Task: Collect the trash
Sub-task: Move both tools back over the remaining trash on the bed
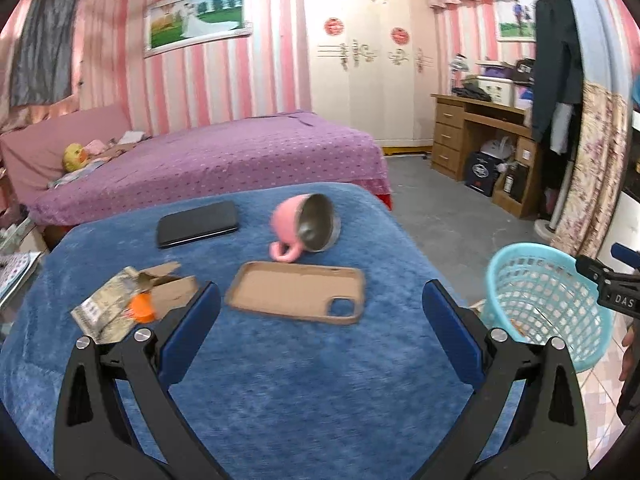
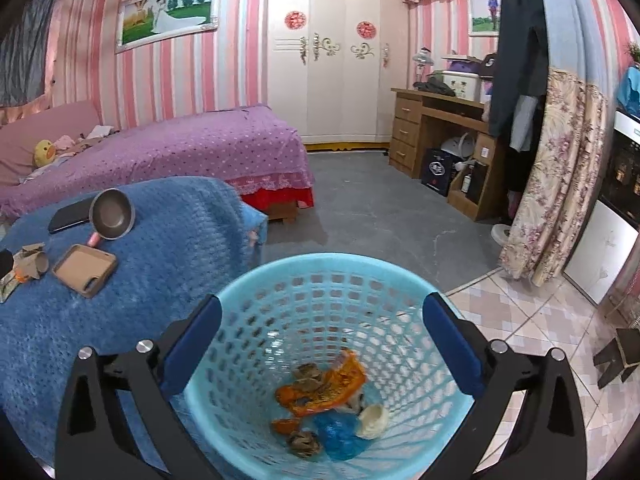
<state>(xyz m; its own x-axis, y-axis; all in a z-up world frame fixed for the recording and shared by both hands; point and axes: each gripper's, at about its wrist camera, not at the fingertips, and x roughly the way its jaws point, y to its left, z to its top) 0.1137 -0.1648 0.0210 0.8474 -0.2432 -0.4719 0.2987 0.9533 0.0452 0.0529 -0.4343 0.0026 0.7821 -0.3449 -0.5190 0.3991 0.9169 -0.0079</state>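
Right wrist view | right gripper spread wide, empty, over turquoise basket holding orange wrapper | left gripper spread wide, empty, above blue blanket | cardboard scraps lie beside its left finger

Trash in basket (beside table).

place: home bedroom | signs: purple-covered bed; white wardrobe; wooden desk; pink-striped walls
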